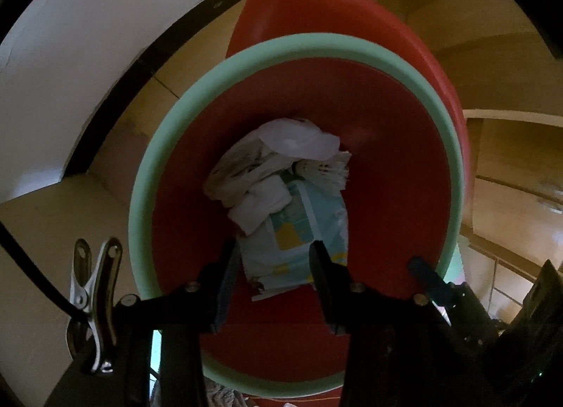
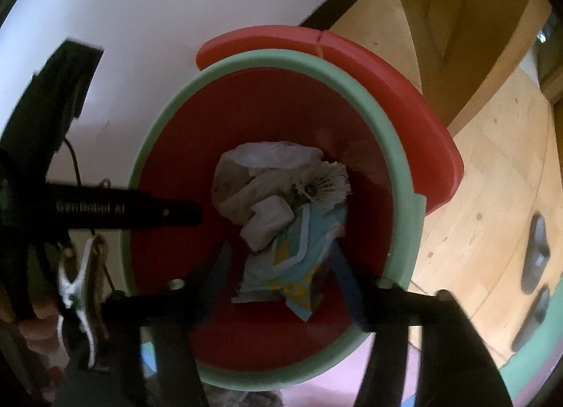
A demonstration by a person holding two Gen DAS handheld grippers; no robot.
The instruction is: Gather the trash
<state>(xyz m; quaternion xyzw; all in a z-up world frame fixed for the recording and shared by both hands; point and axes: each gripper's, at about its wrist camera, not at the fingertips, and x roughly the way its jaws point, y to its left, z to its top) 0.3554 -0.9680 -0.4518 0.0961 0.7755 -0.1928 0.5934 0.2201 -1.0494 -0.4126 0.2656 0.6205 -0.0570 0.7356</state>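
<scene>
Looking down along our left gripper (image 1: 272,259), we see its jaws standing apart above the red bin (image 1: 397,167), with nothing pinched between them. Our right gripper (image 2: 281,262) hangs over the same bin with its jaws likewise spread and clear of the rubbish. Straight below both tools, nearest us, lies a crumpled pale-blue wrapper (image 1: 302,241) with yellow and white print, its torn edge turned toward us. Just beyond it sits a folded white wad of tissue (image 1: 260,206), then a creased whitish plastic bag (image 1: 295,139), and to the right of these a white feathered shuttlecock (image 1: 325,171) lying on its side. All of it rests at the bottom of the bin, whose pale green rim (image 1: 316,44) rings the pile. Past the bin lies a wooden floor (image 2: 492,160).
</scene>
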